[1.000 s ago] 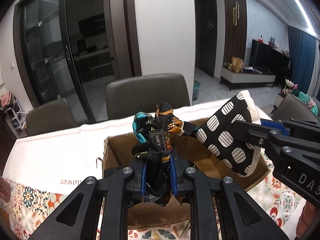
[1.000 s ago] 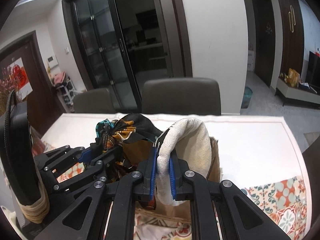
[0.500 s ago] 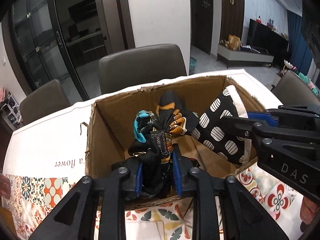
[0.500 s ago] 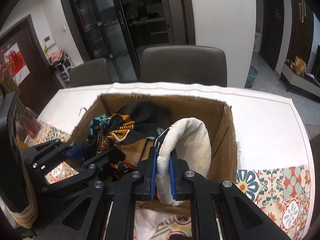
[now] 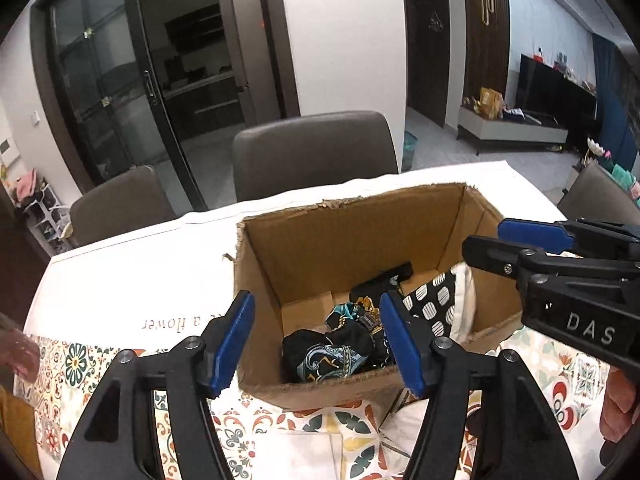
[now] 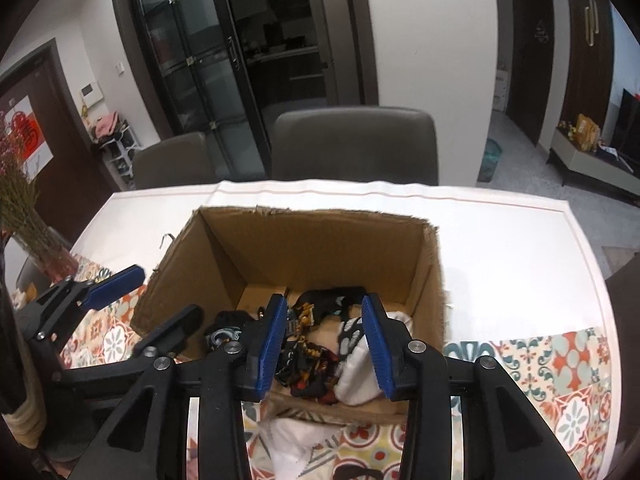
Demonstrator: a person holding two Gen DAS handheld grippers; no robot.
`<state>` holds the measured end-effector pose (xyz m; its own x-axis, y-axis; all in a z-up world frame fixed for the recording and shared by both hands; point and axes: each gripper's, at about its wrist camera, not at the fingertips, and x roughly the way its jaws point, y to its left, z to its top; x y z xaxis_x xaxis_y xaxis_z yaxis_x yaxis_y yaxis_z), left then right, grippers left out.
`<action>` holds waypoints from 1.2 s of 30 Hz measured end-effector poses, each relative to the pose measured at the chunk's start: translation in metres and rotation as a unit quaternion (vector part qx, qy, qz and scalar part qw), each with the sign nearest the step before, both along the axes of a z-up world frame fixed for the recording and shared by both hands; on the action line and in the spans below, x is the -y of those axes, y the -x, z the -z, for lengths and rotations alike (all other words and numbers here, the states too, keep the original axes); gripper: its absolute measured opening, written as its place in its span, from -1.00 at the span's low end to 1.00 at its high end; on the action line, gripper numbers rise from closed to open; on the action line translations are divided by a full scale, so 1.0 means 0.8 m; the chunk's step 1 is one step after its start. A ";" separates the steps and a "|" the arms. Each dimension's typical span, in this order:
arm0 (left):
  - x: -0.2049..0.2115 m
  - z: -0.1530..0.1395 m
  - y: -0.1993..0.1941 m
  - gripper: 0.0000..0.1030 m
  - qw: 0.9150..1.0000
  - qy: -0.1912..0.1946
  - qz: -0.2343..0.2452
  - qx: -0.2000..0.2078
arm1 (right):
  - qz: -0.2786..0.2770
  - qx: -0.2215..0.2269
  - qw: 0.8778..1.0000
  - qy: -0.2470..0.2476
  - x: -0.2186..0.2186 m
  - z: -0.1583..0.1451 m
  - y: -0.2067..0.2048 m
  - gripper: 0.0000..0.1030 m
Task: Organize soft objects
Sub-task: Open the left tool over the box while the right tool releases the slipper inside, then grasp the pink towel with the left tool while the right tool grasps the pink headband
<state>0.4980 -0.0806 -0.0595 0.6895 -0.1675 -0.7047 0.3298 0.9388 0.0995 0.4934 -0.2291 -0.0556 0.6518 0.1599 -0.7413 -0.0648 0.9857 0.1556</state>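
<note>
Both my grippers hang over the open brown cardboard box [image 5: 360, 240] on the table [image 5: 120, 272] with its patterned cloth. My left gripper [image 5: 320, 340] has its blue fingers [image 5: 236, 340] spread wide, gripping nothing. My right gripper [image 6: 326, 344] is spread too, fingers [image 6: 376, 340] empty. Down in the box lies the crumpled black silk scarf with teal and orange print [image 5: 336, 344], and just beside it, against the right wall, the black-and-white spotted cloth item with cream lining [image 5: 444, 304].
</note>
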 end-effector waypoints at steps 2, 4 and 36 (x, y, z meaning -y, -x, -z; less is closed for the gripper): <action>-0.006 -0.006 0.004 0.25 1.000 0.005 -0.004 0.006 | 0.008 0.007 1.000 -0.002 0.002 -0.009 0.009 -0.22; -0.009 -0.013 0.013 0.25 1.000 0.008 -0.008 0.012 | 0.013 0.013 1.000 0.000 0.003 -0.016 0.017 -0.22; -0.043 -0.062 0.177 0.31 0.996 0.039 -0.033 0.070 | 0.060 0.083 0.995 0.014 -0.001 -0.066 0.182 0.28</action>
